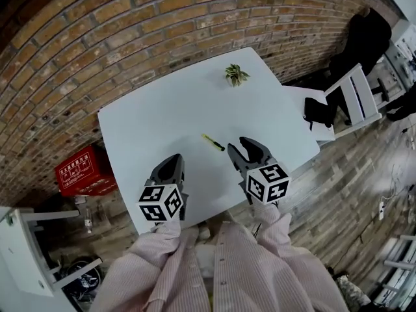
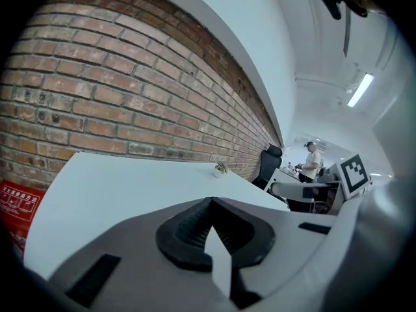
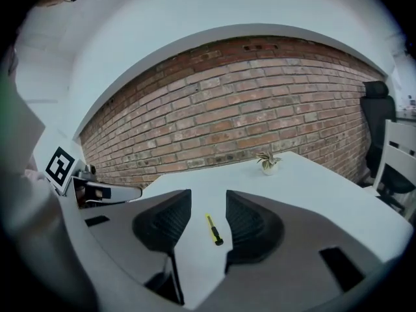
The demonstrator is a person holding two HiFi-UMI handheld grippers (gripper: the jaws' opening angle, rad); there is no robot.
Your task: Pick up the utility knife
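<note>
A slim yellow utility knife (image 1: pixel 212 142) with a black end lies on the white table (image 1: pixel 162 119), near its middle. My right gripper (image 1: pixel 245 149) hovers just to the right of it and a little nearer me, open. In the right gripper view the utility knife (image 3: pixel 212 229) lies ahead, framed by the gap of the right gripper (image 3: pixel 208 216). My left gripper (image 1: pixel 171 166) is over the near left part of the table, shut and empty. The left gripper (image 2: pixel 209 208) shows its pads pressed together, with only bare tabletop beyond.
A small potted plant (image 1: pixel 234 75) stands at the table's far edge by the brick wall (image 1: pixel 130 25). A red crate (image 1: pixel 83 171) sits on the floor at left. A white chair (image 1: pixel 356 99) and a lower side table (image 1: pixel 318 112) are to the right.
</note>
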